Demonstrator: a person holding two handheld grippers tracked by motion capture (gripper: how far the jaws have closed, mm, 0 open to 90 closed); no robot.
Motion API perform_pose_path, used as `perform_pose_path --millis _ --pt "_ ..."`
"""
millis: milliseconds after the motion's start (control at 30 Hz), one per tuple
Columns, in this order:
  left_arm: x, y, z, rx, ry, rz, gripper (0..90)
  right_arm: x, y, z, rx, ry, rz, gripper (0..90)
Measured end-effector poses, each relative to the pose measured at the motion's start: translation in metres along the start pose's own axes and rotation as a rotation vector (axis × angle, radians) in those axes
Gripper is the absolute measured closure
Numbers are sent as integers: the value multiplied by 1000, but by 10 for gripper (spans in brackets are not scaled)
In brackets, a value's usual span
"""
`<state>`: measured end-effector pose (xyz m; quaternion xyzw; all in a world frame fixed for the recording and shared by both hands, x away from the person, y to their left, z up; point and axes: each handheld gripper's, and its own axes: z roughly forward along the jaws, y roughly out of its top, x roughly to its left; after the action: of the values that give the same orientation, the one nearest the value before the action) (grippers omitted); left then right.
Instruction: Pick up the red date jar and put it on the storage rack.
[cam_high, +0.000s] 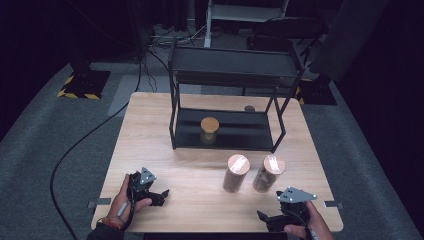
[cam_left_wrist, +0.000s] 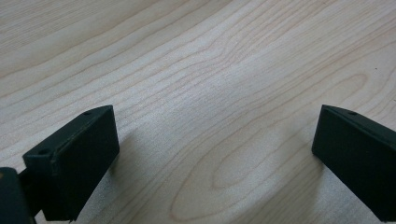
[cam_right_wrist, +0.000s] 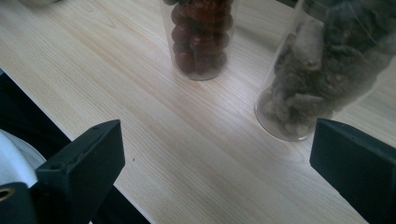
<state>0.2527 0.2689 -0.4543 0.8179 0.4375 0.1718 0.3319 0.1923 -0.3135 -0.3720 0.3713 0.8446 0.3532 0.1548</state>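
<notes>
The right gripper (cam_high: 267, 218), fingers wide and empty, faces two jars at its twelve o'clock. The right jar (cam_right_wrist: 317, 70) is tall; a glancing finger could likely topple it into the left jar (cam_right_wrist: 201, 35).

The right claw (cam_right_wrist: 217, 163) gapes wide over the bench (cam_right_wrist: 140, 107), nearest a jar of brownish chunks (cam_right_wrist: 313, 84) beside a jar of red fruit (cam_right_wrist: 201, 35).

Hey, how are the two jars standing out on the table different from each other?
The left jar holds round, dark red pieces; the right jar holds rough, grey-brown chunks. The right jar stands nearer the right gripper, the left jar a little farther off. Both are tall clear jars with round wooden lids, upright on the table in front of the black rack.
</notes>
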Motion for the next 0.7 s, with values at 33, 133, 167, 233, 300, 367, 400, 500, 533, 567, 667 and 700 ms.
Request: perform_pose_path --millis 33,133,167,233,300,367,400,500,533,567,667,700 --pt "0 0 0 0 0 0 4 2 2 0 -1 -3 -1 29" --pt "0 0 0 0 1 0 4 8 5 0 -15 -9 -1 31" --pt "0 0 0 0 0 0 4 9 6 0 -22 -9 1 36" --pt "0 0 0 0 0 0 4 12 9 0 -28 -3 1 37" --pt "0 0 0 0 1 0 4 15 12 -1 -32 -2 -5 37" --pt "0 0 0 0 1 0 4 18 15 -2 -43 2 -12 41" --pt "0 0 0 0 1 0 5 18 17 -2 -48 8 -15 41" --pt "0 0 0 0 2 1 5 21 23 0 -53 8 -20 40" --pt "0 0 0 0 1 0 4 22 25 0 -54 11 -22 40" --pt "0 0 0 0 2 1 5 22 27 1 -54 12 -21 40" --pt "0 0 0 0 2 0 5 24 32 4 -51 7 -24 40" --pt "0 0 0 0 2 1 5 25 34 5 -53 7 -21 40"
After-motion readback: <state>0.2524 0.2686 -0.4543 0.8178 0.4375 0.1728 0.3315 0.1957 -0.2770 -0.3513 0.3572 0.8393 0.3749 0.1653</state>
